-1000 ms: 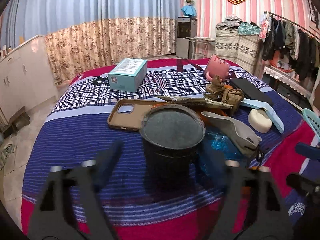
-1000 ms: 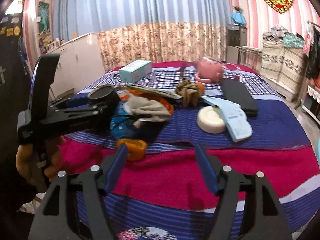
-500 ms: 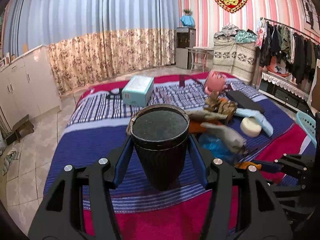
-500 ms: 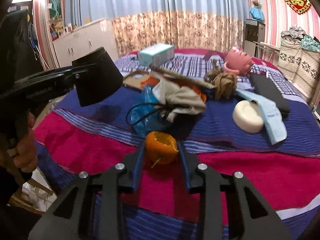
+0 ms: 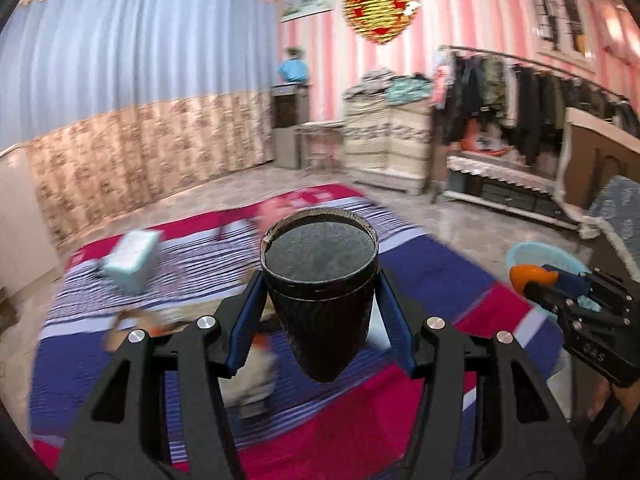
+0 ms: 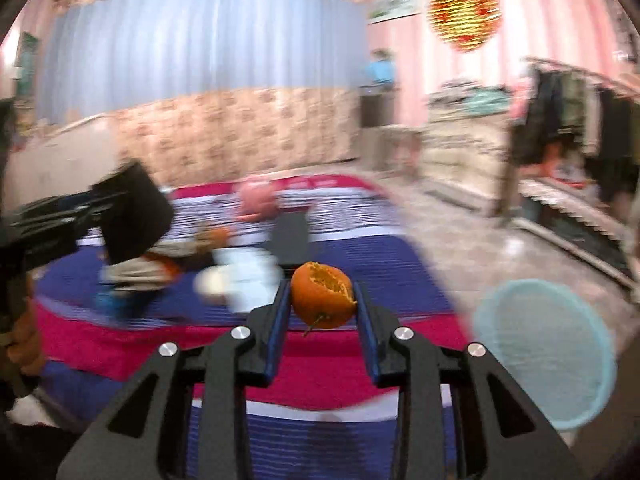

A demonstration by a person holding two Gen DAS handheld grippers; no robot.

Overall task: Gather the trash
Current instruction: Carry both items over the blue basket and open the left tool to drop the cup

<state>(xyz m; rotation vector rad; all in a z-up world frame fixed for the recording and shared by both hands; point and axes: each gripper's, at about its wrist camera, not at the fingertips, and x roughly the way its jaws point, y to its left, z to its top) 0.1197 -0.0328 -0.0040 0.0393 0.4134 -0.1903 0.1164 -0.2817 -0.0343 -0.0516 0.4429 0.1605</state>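
Over the bed, both claws loaded:

Bed: striped blue, white and magenta blanket (image 6: 360, 368) under the remaining clutter; the picture is blurred.

Bin: pale blue mesh plastic basket (image 6: 548, 356) on the floor off the bed's right edge, apparently empty from this angle.

Left claw (image 5: 320, 300): pinching a tall black ribbed paper cup (image 5: 320, 280) by its sides, upright, lifted clear of the blanket.

Right claw (image 6: 322, 300): its jaws have just been closing and now pinch a hollowed orange mandarin peel (image 6: 322, 296), stalk hanging down, held above the bed's near edge and left of the basket.

Left on the bed: a teal cardboard box (image 5: 130, 260) near the far left corner, a pink rounded object (image 6: 256, 200) at the far edge, a flat black rectangle (image 6: 290, 236) beside it, and a blurred heap of wrappers and cloth (image 6: 144, 272) by the left edge; which of these count as trash I cannot tell.

Progress: early, by my reading. Two pieces are picked up, neither dropped in the basket yet, and most of the pile remains.
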